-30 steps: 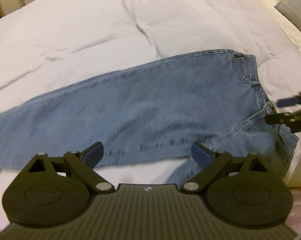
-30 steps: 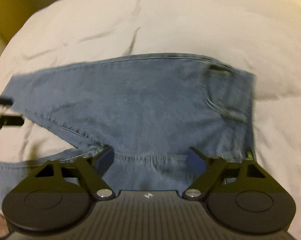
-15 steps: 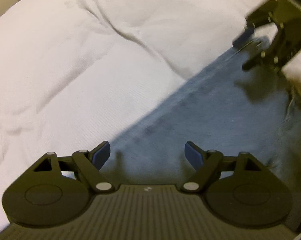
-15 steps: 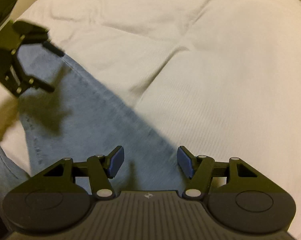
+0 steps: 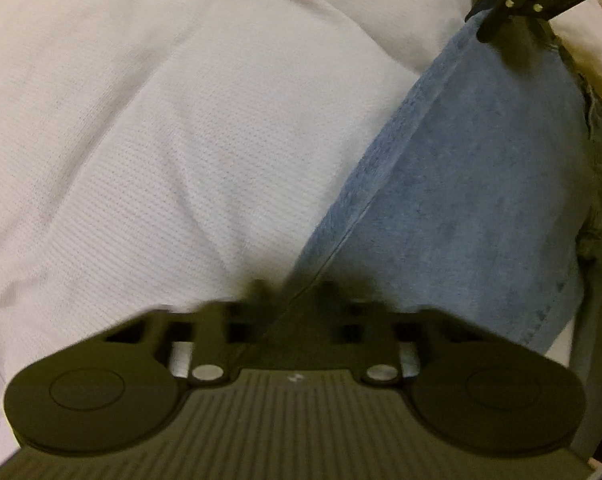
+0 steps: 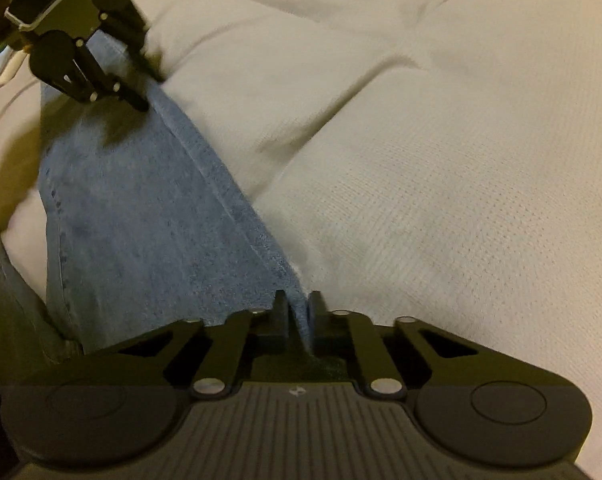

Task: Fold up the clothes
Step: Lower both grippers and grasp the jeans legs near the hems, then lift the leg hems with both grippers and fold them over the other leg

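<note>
Change since half a second ago: both sets of fingers stood wide apart over the jeans; both are now drawn in on the denim's far edge.

Right gripper: fingers narrowed to a thin gap with the fold of denim pinched between them, seen clearly in its own view. It also shows at the top right of the left wrist view, at the far end of the same edge.

Left gripper: its tips are motion-blurred, but the linkage is pulled in and the seam edge runs straight between them; I read this as closed on the jeans, with less certainty than the right. The right wrist view shows it at the upper left, fingertips at the cloth edge.

Position of jeans: lying on the white waffle-weave duvet, a band of blue stretched between the two grippers, one long edge held at both ends.

Meaning for the task, as judgement: the grasp for a fold appears made; the held edge looks ready to be lifted and carried over the rest of the garment.

Not resolved: waistband and hems are out of frame, so which part of the jeans is held cannot be told. Layer count under the fingers unknown. The dark shapes at the frame edges beyond the denim are too dim to identify.
</note>
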A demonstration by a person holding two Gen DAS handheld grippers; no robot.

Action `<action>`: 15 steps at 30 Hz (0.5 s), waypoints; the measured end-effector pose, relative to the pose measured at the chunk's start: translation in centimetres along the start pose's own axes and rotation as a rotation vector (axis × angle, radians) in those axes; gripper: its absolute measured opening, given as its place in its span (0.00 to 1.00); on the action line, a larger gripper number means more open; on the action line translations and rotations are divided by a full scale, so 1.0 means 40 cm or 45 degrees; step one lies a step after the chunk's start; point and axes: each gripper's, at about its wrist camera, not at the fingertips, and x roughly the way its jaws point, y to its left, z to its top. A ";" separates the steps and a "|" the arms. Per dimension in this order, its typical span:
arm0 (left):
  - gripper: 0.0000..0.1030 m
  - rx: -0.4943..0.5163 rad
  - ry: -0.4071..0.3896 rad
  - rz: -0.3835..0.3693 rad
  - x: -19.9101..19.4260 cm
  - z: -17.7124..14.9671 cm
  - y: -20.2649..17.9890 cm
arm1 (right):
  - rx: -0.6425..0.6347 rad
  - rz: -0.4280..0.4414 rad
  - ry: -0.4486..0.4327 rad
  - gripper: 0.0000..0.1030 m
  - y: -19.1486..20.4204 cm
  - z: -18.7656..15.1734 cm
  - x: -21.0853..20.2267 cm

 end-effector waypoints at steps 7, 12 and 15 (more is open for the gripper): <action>0.02 -0.009 -0.241 0.150 -0.197 -0.126 -0.166 | 0.060 -0.222 -0.215 0.03 0.174 -0.117 -0.157; 0.02 -0.086 -0.385 0.191 -0.360 -0.294 -0.400 | 0.183 -0.343 -0.367 0.04 0.409 -0.299 -0.285; 0.02 -0.154 -0.388 0.153 -0.392 -0.393 -0.586 | 0.214 -0.423 -0.364 0.04 0.561 -0.425 -0.295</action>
